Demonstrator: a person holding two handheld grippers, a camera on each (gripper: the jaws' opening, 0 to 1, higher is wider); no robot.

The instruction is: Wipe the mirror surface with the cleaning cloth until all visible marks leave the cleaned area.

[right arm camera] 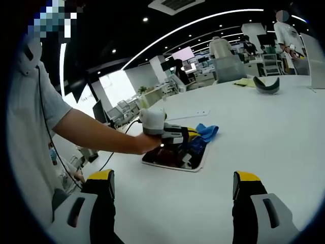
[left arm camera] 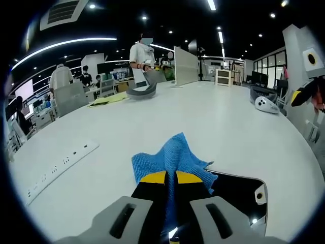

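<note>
Wiping is underway: blue cloth (left arm camera: 172, 160) is clamped in left gripper (left arm camera: 170, 178) on the mirror (left arm camera: 238, 190); right gripper (right arm camera: 172, 184) is held wide apart, empty; further strokes seem needed.

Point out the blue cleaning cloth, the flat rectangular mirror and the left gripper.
Blue cleaning cloth (left arm camera: 170, 155): left gripper view, its spread middle.
Flat rectangular mirror with white frame (left arm camera: 244, 190): left gripper view, dark glass.
Left gripper (right arm camera: 175, 136): right gripper view, its body.

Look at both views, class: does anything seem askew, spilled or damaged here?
Nothing stands out. The left gripper is shut on the blue cleaning cloth over the mirror, which lies flat on the white table. The right gripper hangs open above the table. No spills or cracks show.
</note>
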